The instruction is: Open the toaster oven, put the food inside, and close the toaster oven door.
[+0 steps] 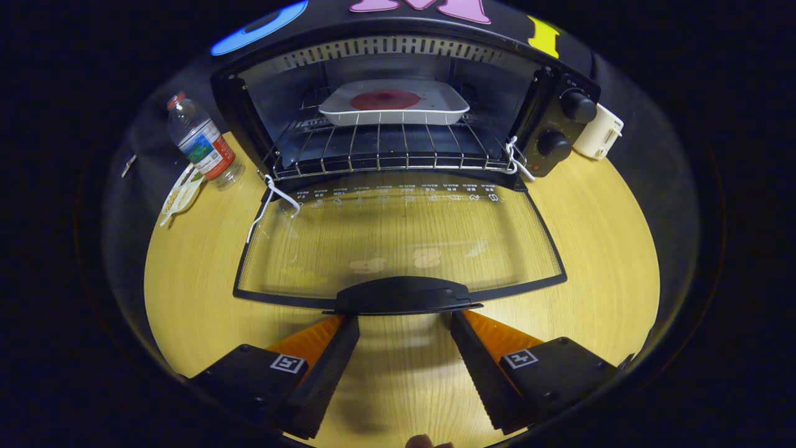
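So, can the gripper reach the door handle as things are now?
Probably yes. The gripper is open, its fingers just short of the door handle on the lowered glass door, with nothing in between.

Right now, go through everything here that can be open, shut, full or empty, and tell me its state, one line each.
Toaster oven: open.
Glass door: folded fully down, flat over the table.
Wire rack: slid partly out, carrying the tray.
White tray: on the rack inside, holding a round red piece of food.
Water bottle: upright, cap on.
Gripper: jaws open, empty, just short of the door handle.
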The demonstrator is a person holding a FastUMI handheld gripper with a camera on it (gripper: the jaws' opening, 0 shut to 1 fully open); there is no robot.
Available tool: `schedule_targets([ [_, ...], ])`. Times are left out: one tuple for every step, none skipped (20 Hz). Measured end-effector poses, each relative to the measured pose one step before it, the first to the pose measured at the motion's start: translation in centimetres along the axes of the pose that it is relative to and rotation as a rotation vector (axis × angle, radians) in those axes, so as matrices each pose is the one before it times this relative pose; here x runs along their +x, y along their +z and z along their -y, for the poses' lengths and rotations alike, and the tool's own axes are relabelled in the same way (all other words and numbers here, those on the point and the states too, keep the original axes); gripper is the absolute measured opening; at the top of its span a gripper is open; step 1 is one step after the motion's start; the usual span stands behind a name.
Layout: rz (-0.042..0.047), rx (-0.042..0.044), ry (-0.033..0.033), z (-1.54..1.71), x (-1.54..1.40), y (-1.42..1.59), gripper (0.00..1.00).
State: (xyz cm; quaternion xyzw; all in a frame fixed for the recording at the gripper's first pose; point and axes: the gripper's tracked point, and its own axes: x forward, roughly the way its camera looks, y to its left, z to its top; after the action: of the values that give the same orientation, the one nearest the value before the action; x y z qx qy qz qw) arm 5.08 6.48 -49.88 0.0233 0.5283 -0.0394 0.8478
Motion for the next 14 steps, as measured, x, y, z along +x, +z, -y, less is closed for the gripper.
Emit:
schedule_targets([
  [-0.00459, -0.00734, 0.00134, 0.093, -0.105, -0.079, 0.99],
  [-0.00002, -0.00578, 0.00252, 0.034, -0.060, -0.068, 0.99],
  [0.00291, -0.00177, -0.00314, 0.179, -0.153, 0.018, 0.99],
  [0.00621, 0.00307, 0.00060, 0.068, -0.232, 0.174, 0.99],
  [0.00922, 0.00306, -0.00063, -0.009, -0.275, 0.044, 1.00],
  [0.00911, 0.00082, -0.00101, -0.009, -0.348, 0.150, 1.00],
  [0.01228, 0.00022, -0.00064, 0.053, -0.524, 0.114, 1.00],
  [0.01237, 0.00014, 0.00154, -0.002, -0.484, 0.168, 1.00],
  [0.01273, 0.00142, 0.00250, 0.005, -0.448, 0.165, 1.00],
  [0.01406, 0.00165, 0.00233, 0.007, -0.469, 0.272, 1.00],
  [0.01626, -0.00146, 0.00264, -0.011, -0.493, 0.211, 1.00],
  [0.02563, -0.00416, 0.00218, -0.008, -0.655, 0.477, 1.00],
  [0.02431, -0.00530, 0.00203, 0.017, -0.667, 0.448, 1.00],
  [0.01979, -0.00163, 0.00181, 0.023, -0.520, 0.339, 1.00],
])
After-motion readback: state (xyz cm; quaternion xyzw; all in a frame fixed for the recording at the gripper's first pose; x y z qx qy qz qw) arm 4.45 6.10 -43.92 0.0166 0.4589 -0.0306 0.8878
